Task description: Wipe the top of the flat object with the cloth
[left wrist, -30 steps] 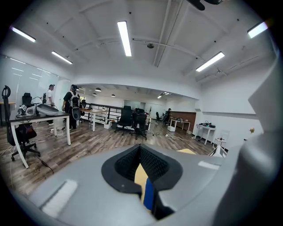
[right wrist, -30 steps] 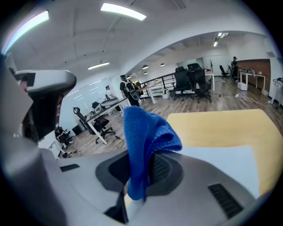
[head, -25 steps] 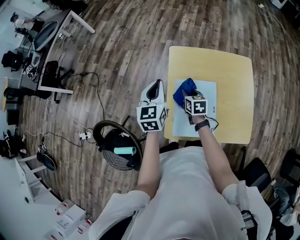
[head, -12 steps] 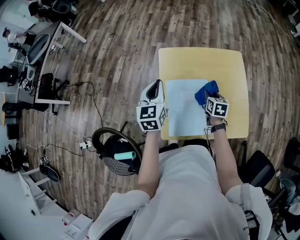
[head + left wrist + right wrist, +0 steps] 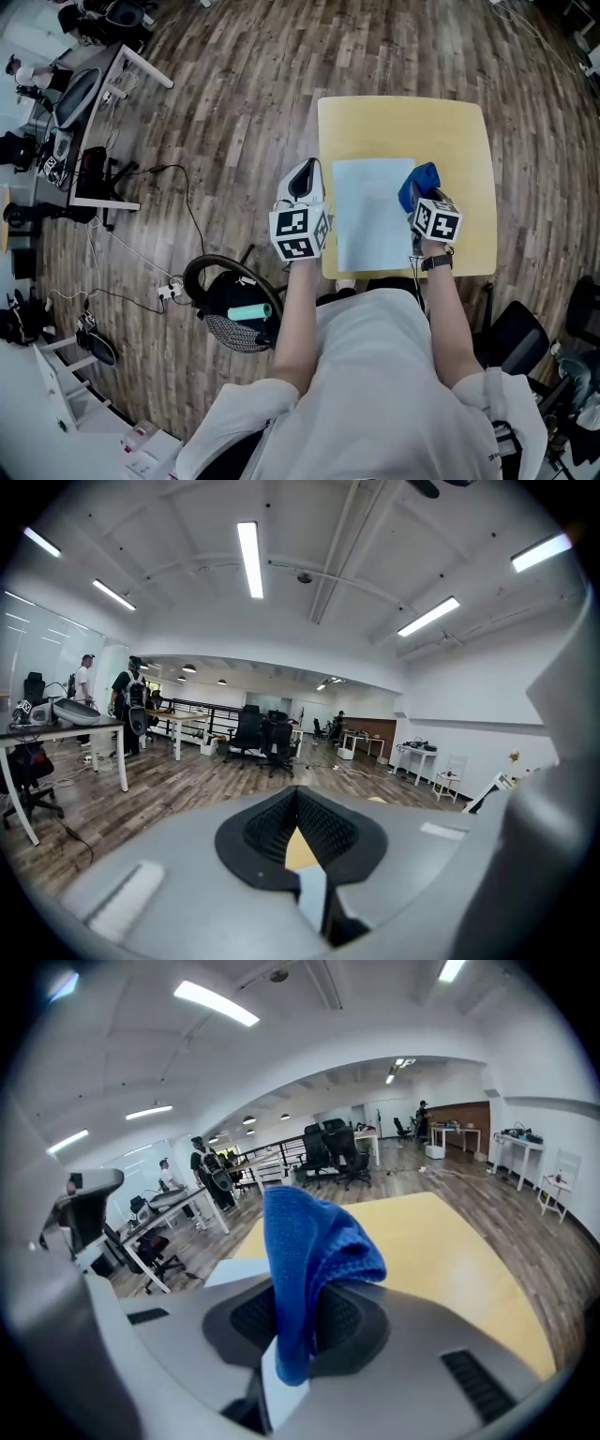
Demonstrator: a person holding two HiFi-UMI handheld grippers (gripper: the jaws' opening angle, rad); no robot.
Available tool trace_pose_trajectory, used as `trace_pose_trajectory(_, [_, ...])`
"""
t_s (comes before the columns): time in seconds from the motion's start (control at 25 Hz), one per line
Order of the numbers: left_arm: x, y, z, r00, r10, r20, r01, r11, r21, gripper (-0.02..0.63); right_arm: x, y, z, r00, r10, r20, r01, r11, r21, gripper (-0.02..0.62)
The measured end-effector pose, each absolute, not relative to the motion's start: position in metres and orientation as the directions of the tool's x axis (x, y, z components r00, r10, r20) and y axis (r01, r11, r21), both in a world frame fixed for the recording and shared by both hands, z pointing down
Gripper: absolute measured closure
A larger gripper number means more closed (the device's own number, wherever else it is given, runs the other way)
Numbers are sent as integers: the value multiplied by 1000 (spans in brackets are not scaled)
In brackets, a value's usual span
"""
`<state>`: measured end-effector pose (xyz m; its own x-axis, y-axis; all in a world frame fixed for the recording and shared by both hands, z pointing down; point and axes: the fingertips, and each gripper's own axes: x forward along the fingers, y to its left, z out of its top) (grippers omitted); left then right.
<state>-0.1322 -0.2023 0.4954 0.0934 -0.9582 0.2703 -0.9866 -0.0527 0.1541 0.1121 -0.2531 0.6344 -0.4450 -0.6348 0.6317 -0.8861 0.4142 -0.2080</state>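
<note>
Wood plank floor (image 5: 244, 94) all around. Square yellow table (image 5: 450, 122) right of centre in head view, framed as half a second ago; a second ago further right and lower in frame. White-shirted torso (image 5: 366, 394) at the table's near edge, both forearms reaching forward.

Pale flat sheet (image 5: 366, 216) lies on the near-left part of the tabletop, its near edge close to the table's near edge. Same spot on the table in all three head frames.

Off the table's left side, left gripper (image 5: 311, 169), just beside the edge, over floor. Jaw tips together, nothing between them; yellow of the table shows through the slit in left gripper view. Same place relative to the table as a second ago.

At the sheet's right edge, right gripper (image 5: 419, 199), jaws clamped on the blue cloth (image 5: 420, 178). Bunched, stands up out of the jaws in right gripper view, lower end hanging behind them. Overlaps the sheet's right edge at the far half, partly over bare table. Contact with the sheet not clear. A second ago at the sheet's far-left corner; half a second ago already by the right edge, now a touch further right.
</note>
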Motion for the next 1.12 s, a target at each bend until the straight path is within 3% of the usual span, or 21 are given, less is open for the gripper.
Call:
trace_pose_trajectory(0.32, [-168,-186,495,21,-961,275,-988,23,156,597,-34,-200,617,-711,-464,529,-698,560,-447,543])
trace_pose_trajectory(0.56, [-192,-167,491,-39,-961,275,-986,82,147,597,-106,-178,642,-750,-392,533,-647,604,-465,543])
trace_pose_trajectory(0.72, [-196,-160,487,-46,-961,273,-987,87,139,597,-86,-185,663,-669,-448,592,-723,575,-382,543])
trace_pose_trajectory(1.12, [-167,-178,483,45,-963,267,-986,0,167,597,60,-222,669,-474,-605,639,-879,362,-309,541])
